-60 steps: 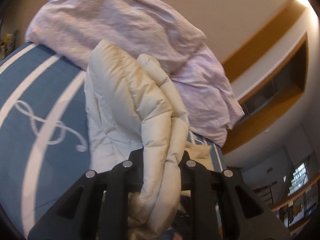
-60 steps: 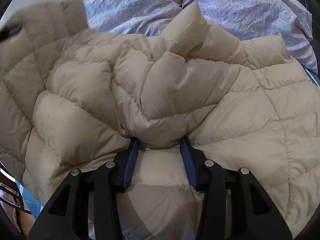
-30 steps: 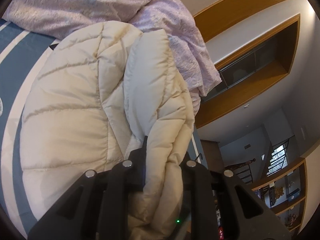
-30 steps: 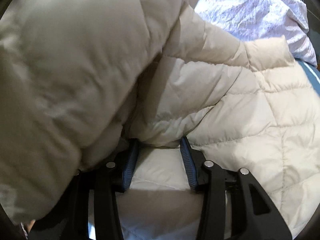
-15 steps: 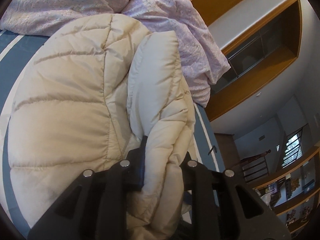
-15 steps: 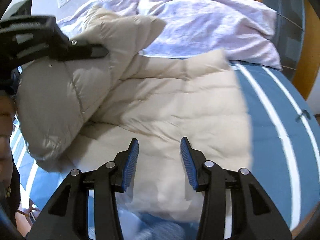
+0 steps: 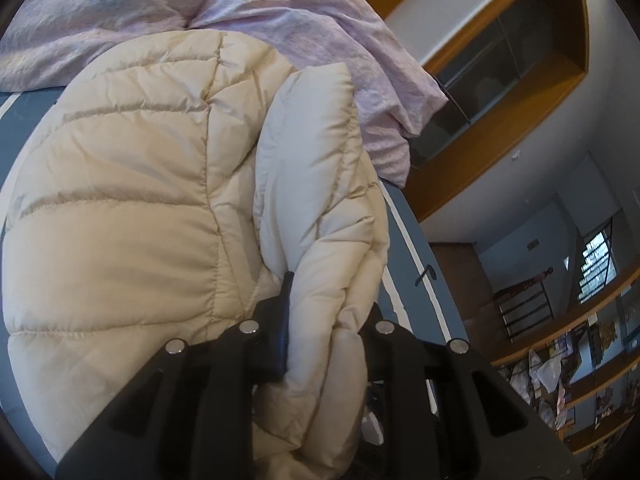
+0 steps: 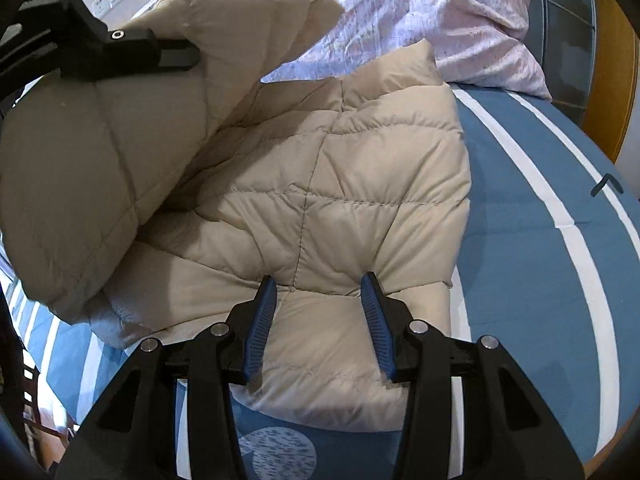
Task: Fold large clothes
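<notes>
Slippage worries us: our left gripper (image 7: pixel 328 320) pinches a puffy jacket (image 8: pixel 340 200) fold while our right gripper (image 8: pixel 320 300) hangs open, empty.

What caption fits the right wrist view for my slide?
Open right gripper over the beige puffer jacket on the blue bedspread; left gripper lifts one fold.
</notes>
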Available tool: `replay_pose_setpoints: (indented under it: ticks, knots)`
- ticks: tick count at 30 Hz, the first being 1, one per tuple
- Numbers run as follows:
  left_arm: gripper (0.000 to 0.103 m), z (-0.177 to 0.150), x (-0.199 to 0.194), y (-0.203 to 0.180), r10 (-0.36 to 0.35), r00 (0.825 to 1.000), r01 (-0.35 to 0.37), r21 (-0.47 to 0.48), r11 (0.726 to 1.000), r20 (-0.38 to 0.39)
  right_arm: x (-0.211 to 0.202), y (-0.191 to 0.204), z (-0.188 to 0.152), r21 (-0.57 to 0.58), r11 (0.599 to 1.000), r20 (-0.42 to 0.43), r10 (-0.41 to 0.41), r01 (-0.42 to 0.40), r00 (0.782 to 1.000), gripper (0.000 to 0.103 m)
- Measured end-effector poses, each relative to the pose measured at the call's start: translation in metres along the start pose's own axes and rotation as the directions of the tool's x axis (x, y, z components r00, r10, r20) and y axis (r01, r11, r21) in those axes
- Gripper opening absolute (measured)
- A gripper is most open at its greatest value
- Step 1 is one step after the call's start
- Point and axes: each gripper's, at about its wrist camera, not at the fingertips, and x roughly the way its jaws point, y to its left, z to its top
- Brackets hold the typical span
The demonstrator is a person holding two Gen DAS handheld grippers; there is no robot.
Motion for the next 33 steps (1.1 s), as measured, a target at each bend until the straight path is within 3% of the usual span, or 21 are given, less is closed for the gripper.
replay_pose_setpoints:
  ticks: [5,9,15,22,28,33]
  knots:
    - [0.026,-0.010,0.016,-0.016,-0.008,0.998,0.010,0.042,0.999,-0.058,-0.002,-0.002,-0.005,0.027,0.999,0.015,0.023,-0.023,1.000,0.046]
    - [0.053,-0.018,0.018,-0.027,-0.008,0.996,0.016,0.090,0.996,-0.084,-0.002,-0.001,-0.006,0.037,0.999,0.012,0.033,-0.033,0.999,0.046]
    - [0.072,-0.015,-0.006,-0.034,0.038,0.998,-0.031,0.156,0.987,-0.044,-0.003,-0.001,-0.007,0.058,0.997,0.010,0.042,-0.043,0.999,0.046]
    - [0.075,-0.003,-0.044,-0.020,0.141,0.989,-0.146,0.179,0.973,0.041,-0.003,0.003,-0.005,0.074,0.996,0.005,0.039,-0.040,0.999,0.046]
    - [0.075,0.007,-0.057,0.021,0.270,0.960,-0.279,0.140,0.950,0.078,0.000,0.000,0.000,0.082,0.996,0.005,0.034,-0.035,0.999,0.046]
    - [0.075,0.005,-0.054,0.048,0.329,0.942,-0.335,0.106,0.936,0.068,-0.001,0.002,-0.001,0.081,0.996,0.005,0.034,-0.035,0.999,0.046]
